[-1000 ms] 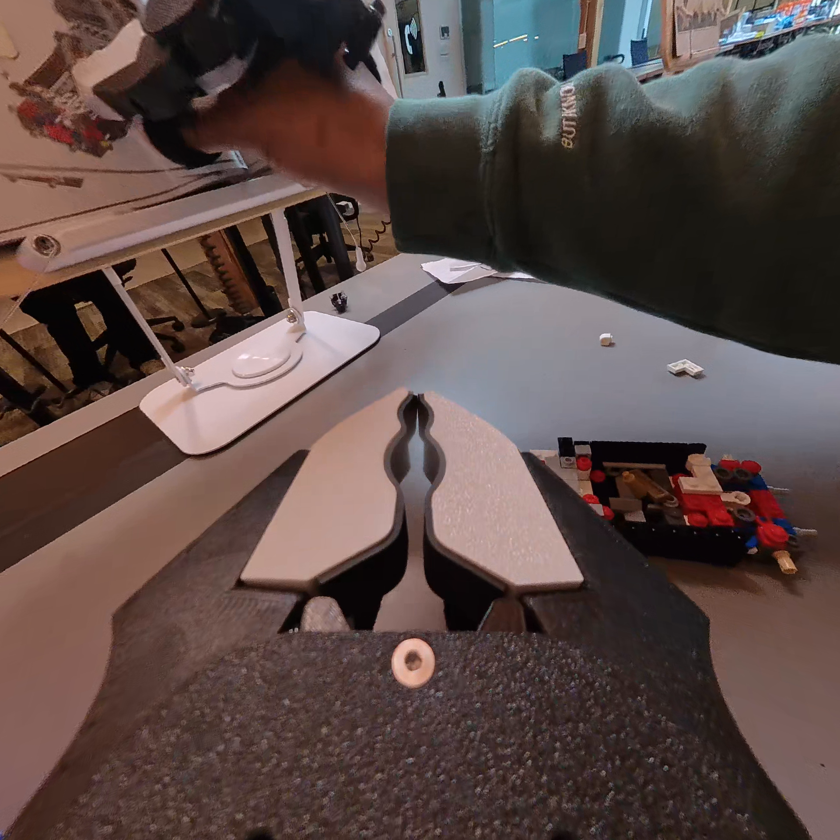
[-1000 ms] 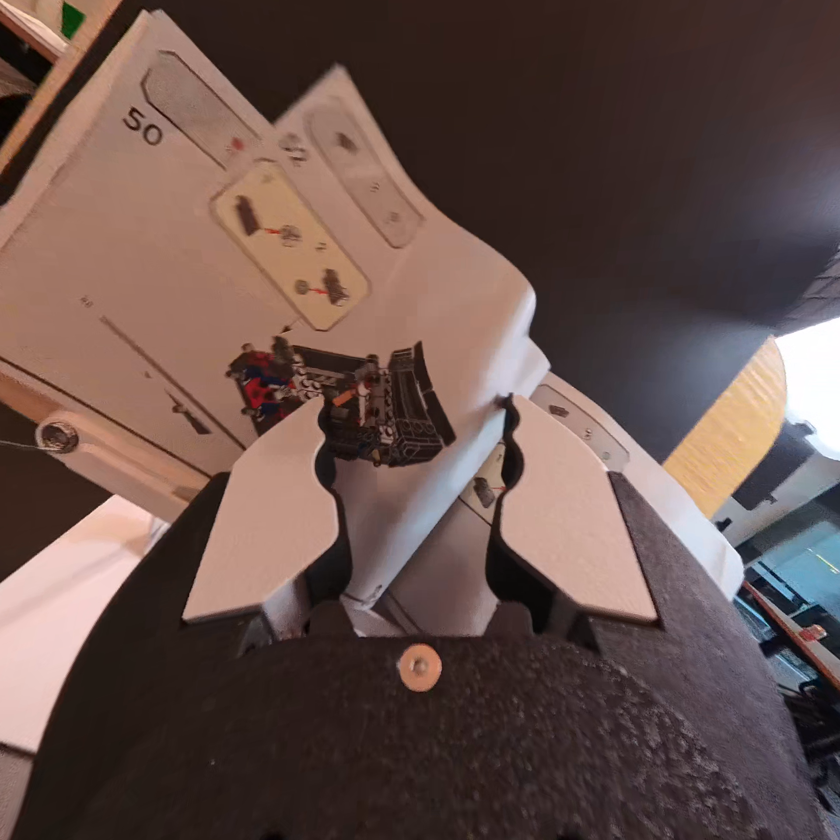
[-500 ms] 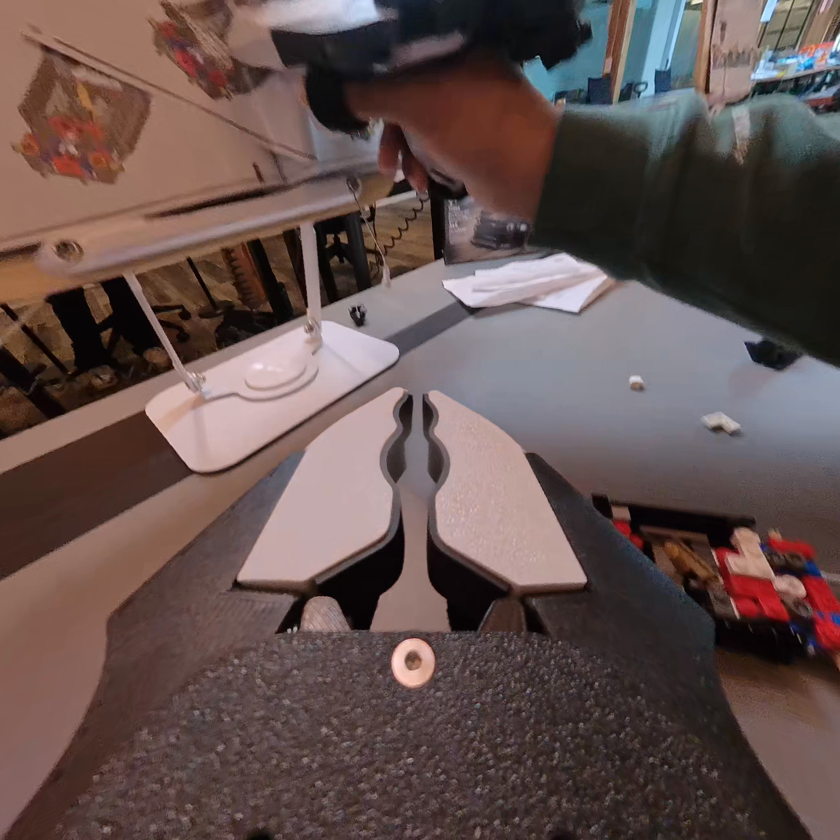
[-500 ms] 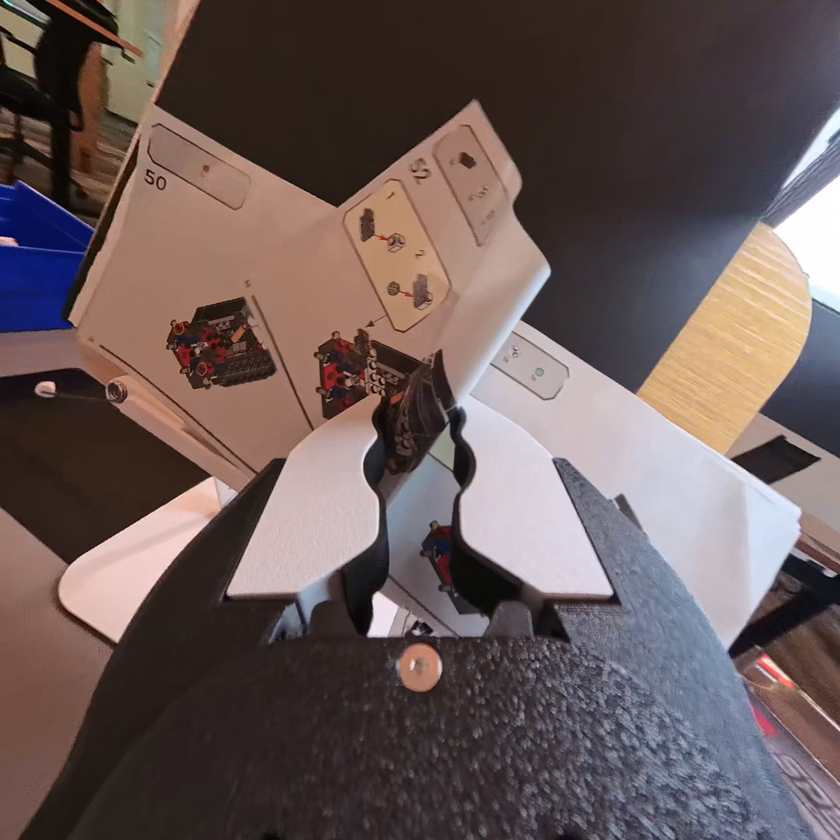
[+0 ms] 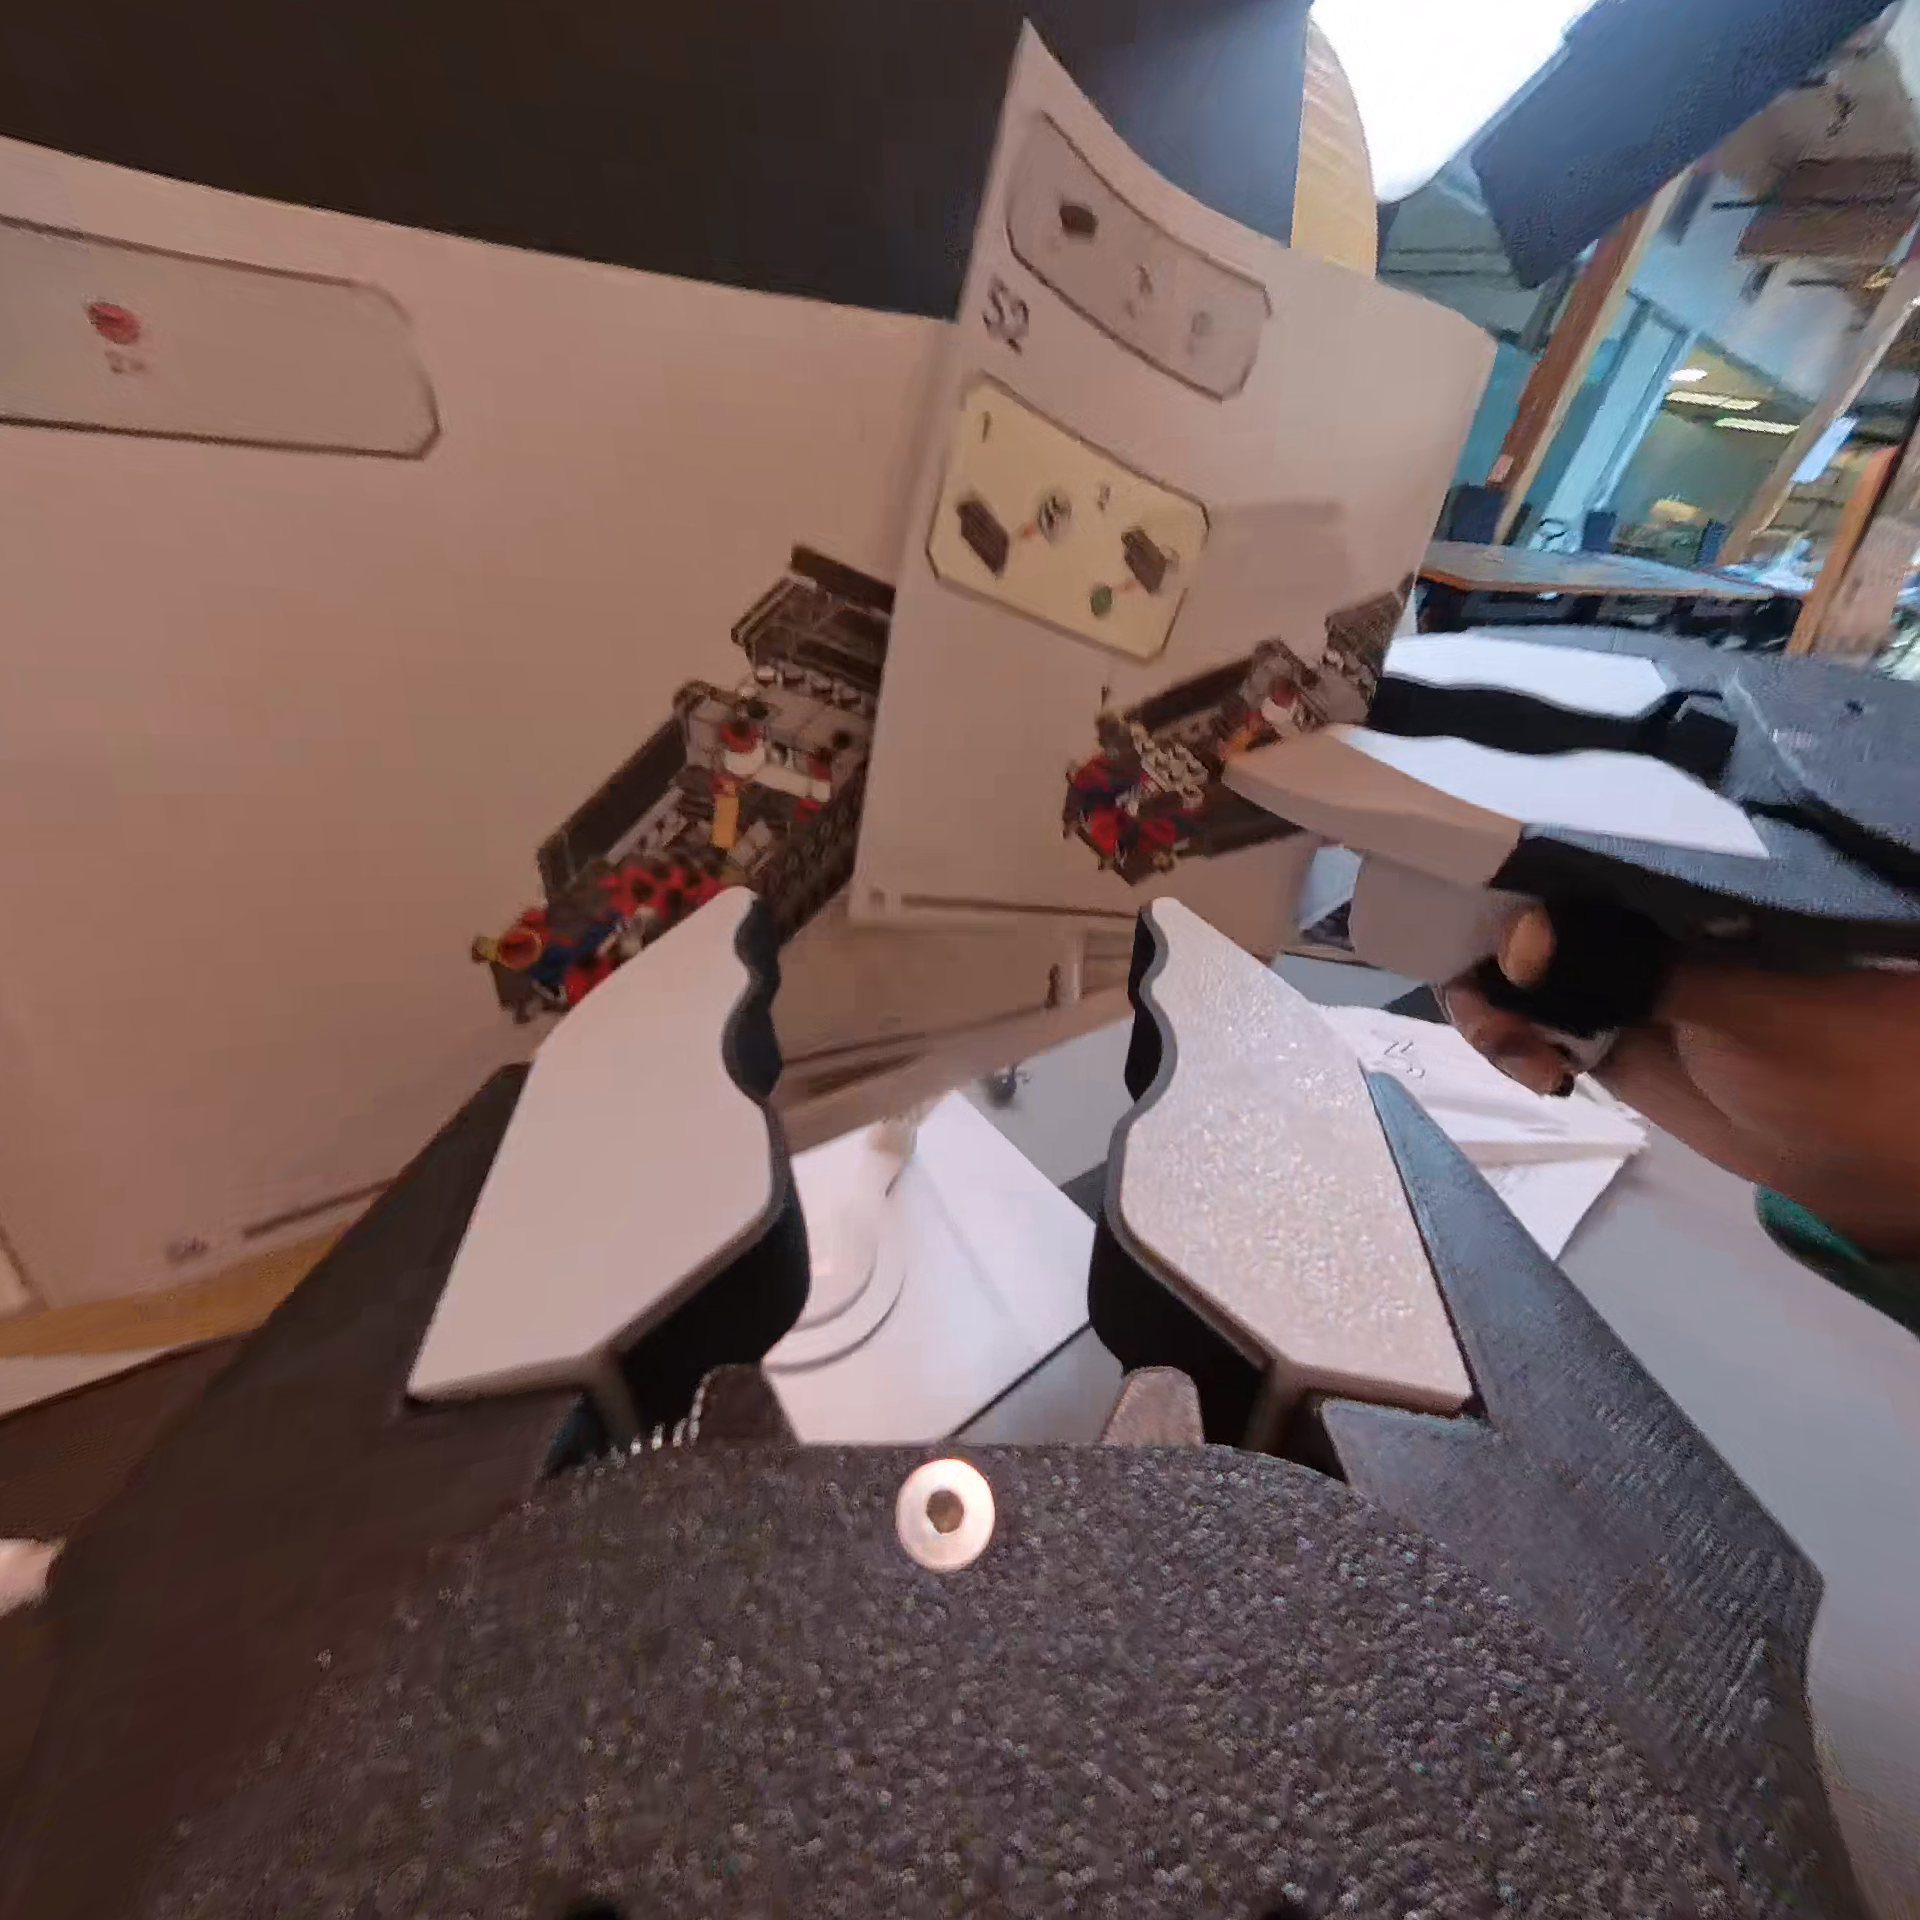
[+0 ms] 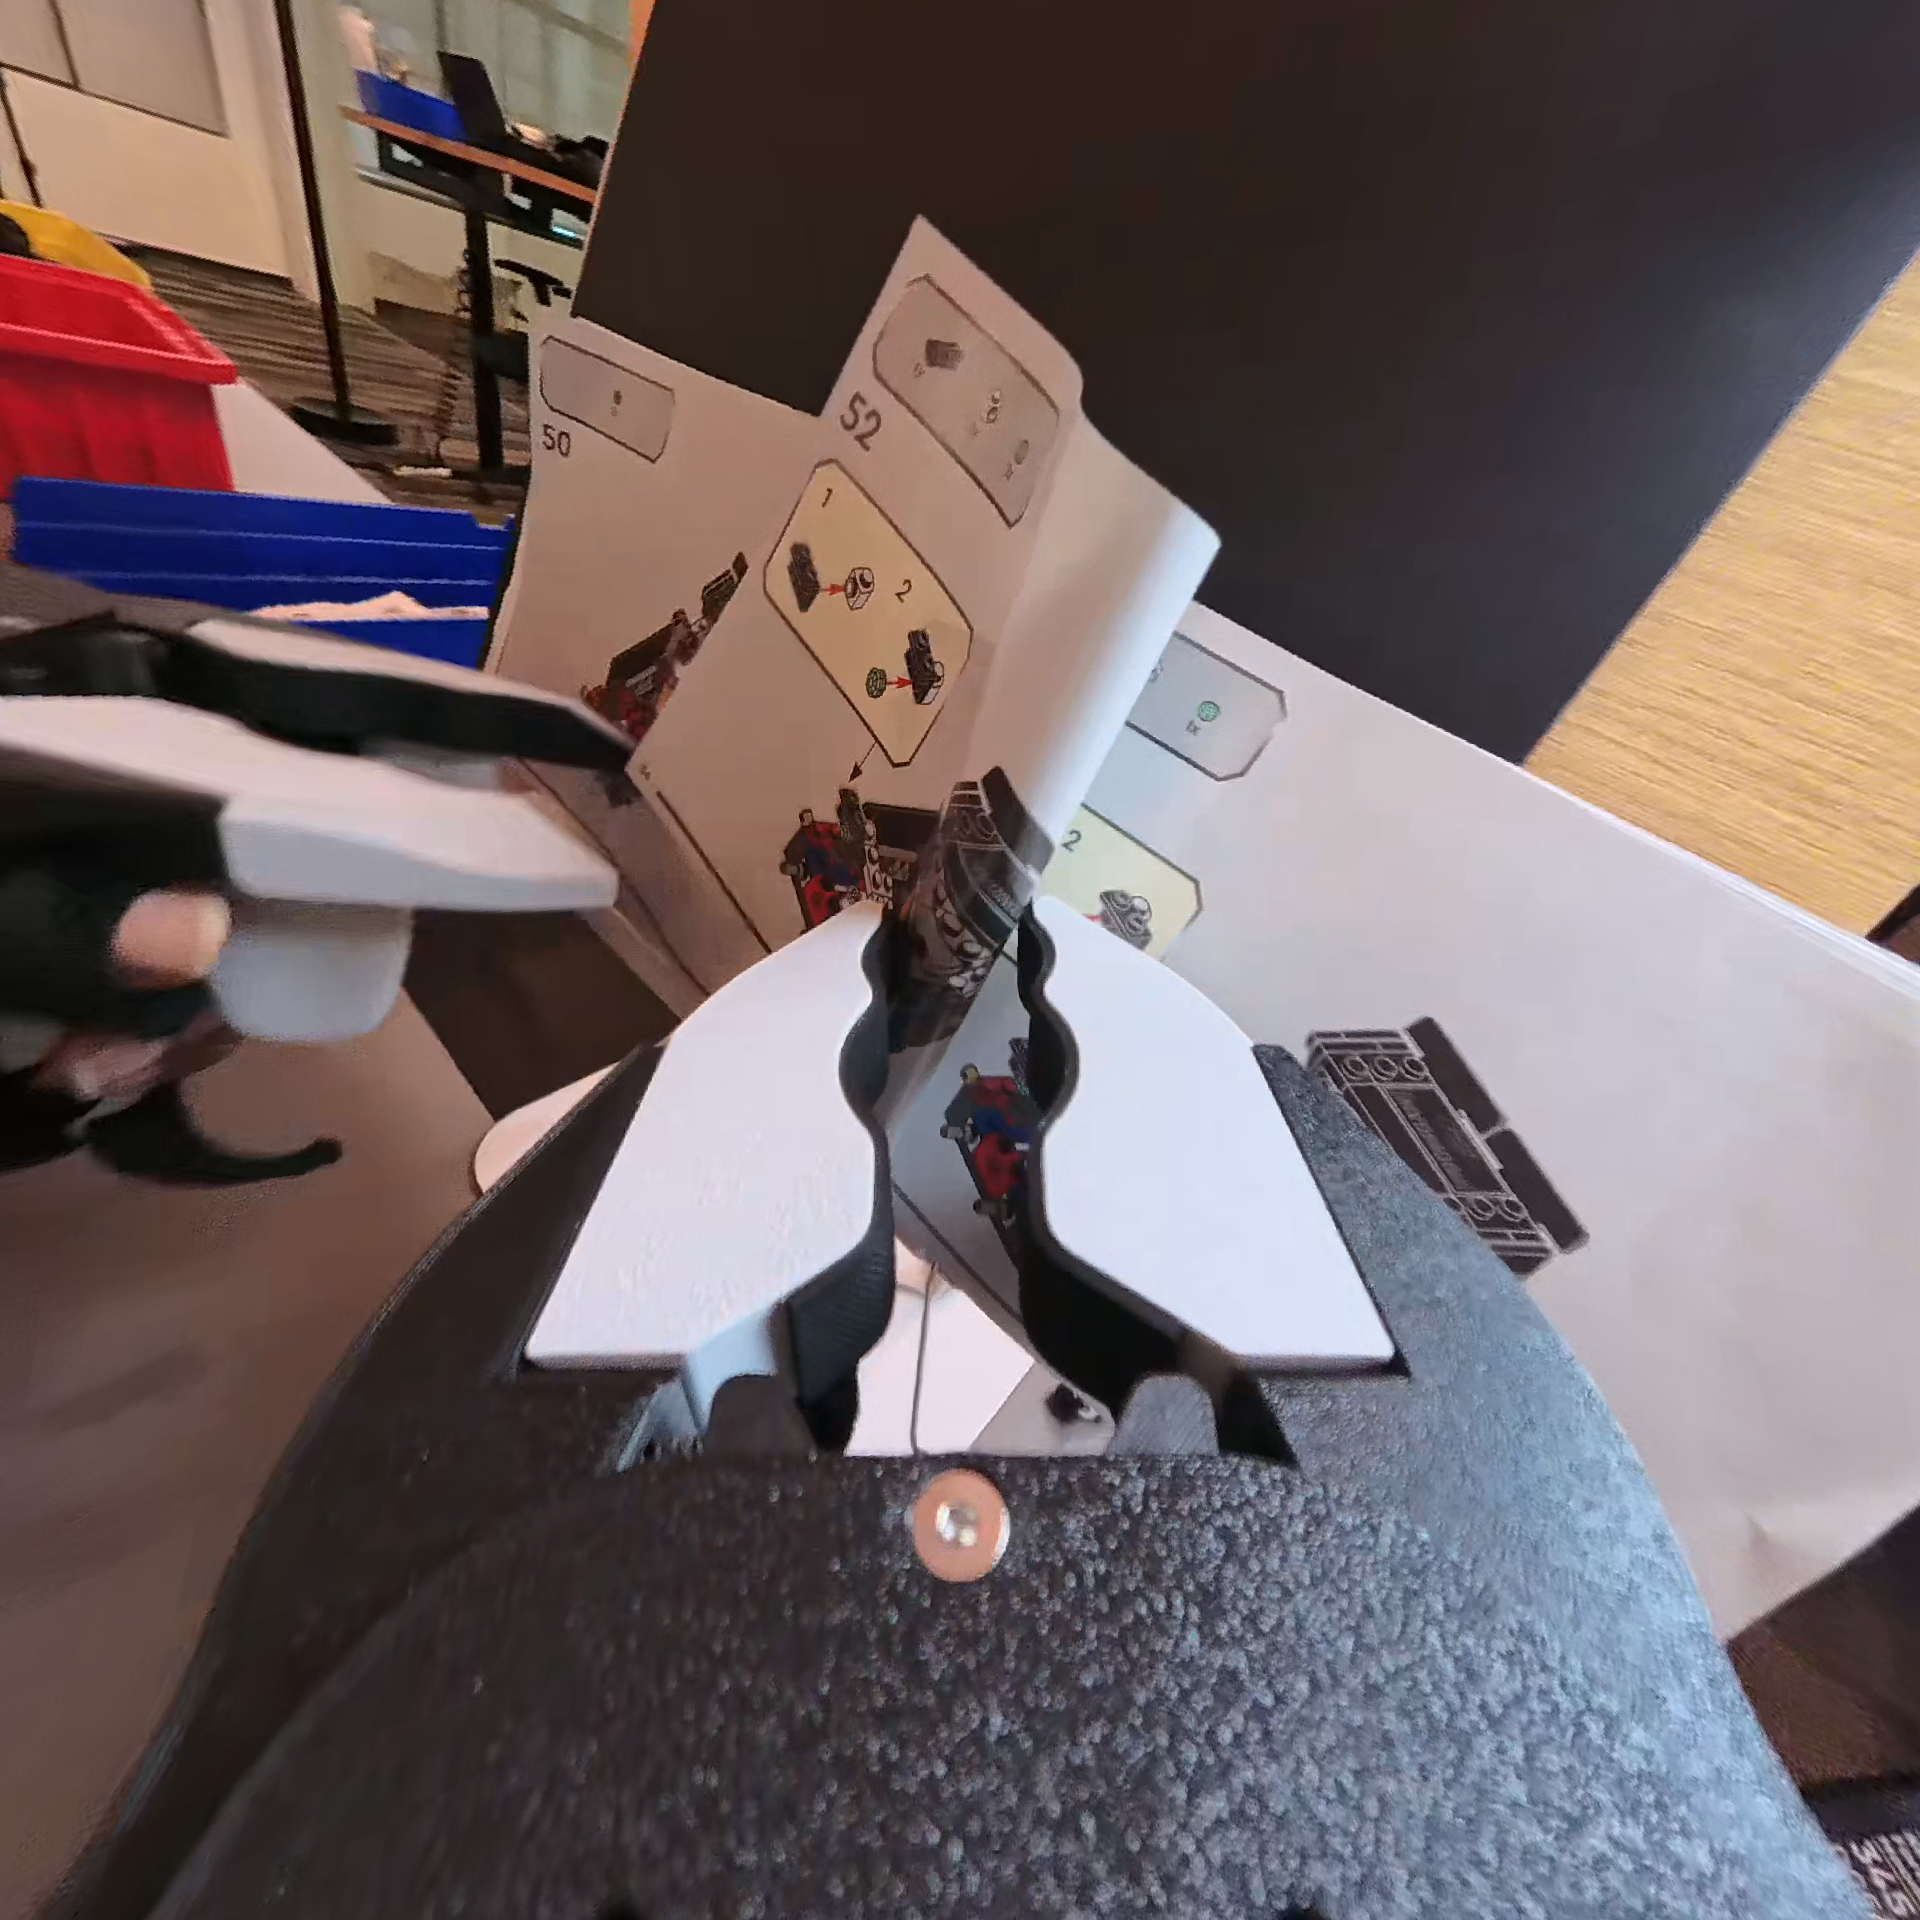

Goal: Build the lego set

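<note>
- Right gripper pinched on the lower edge of a loose page of the lego instruction booklet, page lifted and curled over at its top, away from the rest of the spread.
- Same right gripper seen from the side in the left wrist view, fingers close together at the page's right edge, held by a hand with a green cuff just showing.
- Left gripper spread wide, nothing between the fingers, aimed at the booklet's left-hand sheet and just short of it.
- Left gripper again in the right wrist view (blurred), entering from the left with its tip near the booklet's left sheet; contact with the paper cannot be told.
- Booklet propped upright on a white stand, base plate resting on the grey table.
- Printed pictures of a black, red and blue model on both the lifted page and the sheets behind.
- Loose white papers lying on the table beyond the left gripper, under the hand.
- Blue bin and red bin at the far left in the right wrist view, behind the left gripper.
- Lego bricks themselves out of view in both pictures.
</note>
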`<state>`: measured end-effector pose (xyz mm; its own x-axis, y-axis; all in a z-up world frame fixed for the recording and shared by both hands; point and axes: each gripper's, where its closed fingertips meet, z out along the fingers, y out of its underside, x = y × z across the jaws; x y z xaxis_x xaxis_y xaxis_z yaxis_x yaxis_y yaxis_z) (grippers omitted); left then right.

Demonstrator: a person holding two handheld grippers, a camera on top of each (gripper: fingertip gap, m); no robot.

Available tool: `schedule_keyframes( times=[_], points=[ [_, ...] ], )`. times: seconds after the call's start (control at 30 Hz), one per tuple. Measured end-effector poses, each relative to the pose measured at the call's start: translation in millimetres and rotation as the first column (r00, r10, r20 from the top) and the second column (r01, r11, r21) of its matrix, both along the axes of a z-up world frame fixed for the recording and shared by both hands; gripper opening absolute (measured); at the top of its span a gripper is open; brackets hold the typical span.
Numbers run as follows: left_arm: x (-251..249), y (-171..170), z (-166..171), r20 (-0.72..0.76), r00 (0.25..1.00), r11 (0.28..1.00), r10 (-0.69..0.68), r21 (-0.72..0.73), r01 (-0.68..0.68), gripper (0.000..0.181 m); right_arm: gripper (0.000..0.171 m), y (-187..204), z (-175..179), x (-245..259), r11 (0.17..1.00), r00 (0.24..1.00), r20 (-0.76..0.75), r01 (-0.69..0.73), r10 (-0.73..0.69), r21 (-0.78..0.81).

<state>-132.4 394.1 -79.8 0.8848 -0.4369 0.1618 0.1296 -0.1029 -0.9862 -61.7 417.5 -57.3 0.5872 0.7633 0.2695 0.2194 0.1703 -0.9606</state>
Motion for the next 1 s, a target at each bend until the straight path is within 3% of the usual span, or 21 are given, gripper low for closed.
schedule_keyframes(
  times=[0.13,0.2,0.33,0.53,0.7,0.87,0.93,1.0],
  points=[
    [15.0,1.7,7.6,-0.006,0.993,0.992,-0.118,0.037,0.118,0.035,0.022,2.3,-5.7,10.1,1.0,1.0,0.03,0.006,-0.006,0.009],
    [21.7,-4.9,7.3,-0.054,0.985,0.985,-0.162,0.044,0.165,0.0,0.022,2.4,-4.9,21.5,1.0,1.0,-0.001,0.027,-0.027,0.01],
    [16.6,-18.1,20.9,-0.007,0.987,0.983,-0.163,0.083,0.163,0.0,0.025,-0.3,-0.7,62.3,0.996,0.985,-0.145,0.094,-0.095,-0.009],
    [33.6,-41.5,46.6,0.087,0.965,0.96,-0.246,0.156,0.231,0.0,0.027,-20.0,-21.9,93.2,0.988,0.968,-0.198,0.156,-0.153,-0.002],
    [98.9,-52.9,46.6,-0.019,0.933,0.917,-0.36,0.174,0.358,0.0,0.024,-82.3,61.8,113.2,0.947,0.892,-0.445,0.205,-0.078,0.246],
    [148.2,-42.2,19.9,-0.104,0.912,0.903,-0.396,0.137,0.408,0.0,0.025,-120.2,95.8,66.4,0.943,0.959,-0.279,0.046,0.051,0.33],
    [160.9,-35.6,11.4,-0.107,0.907,0.9,-0.408,0.117,0.419,0.0,0.018,-104.8,88.4,48.0,0.968,0.983,-0.182,0.049,-0.003,0.248],
    [169.8,-31.6,4.2,-0.116,0.899,0.895,-0.422,0.103,0.433,0.008,0.015,-70.6,57.3,34.2,0.996,0.998,-0.009,0.068,-0.068,0.059]
  ],
)
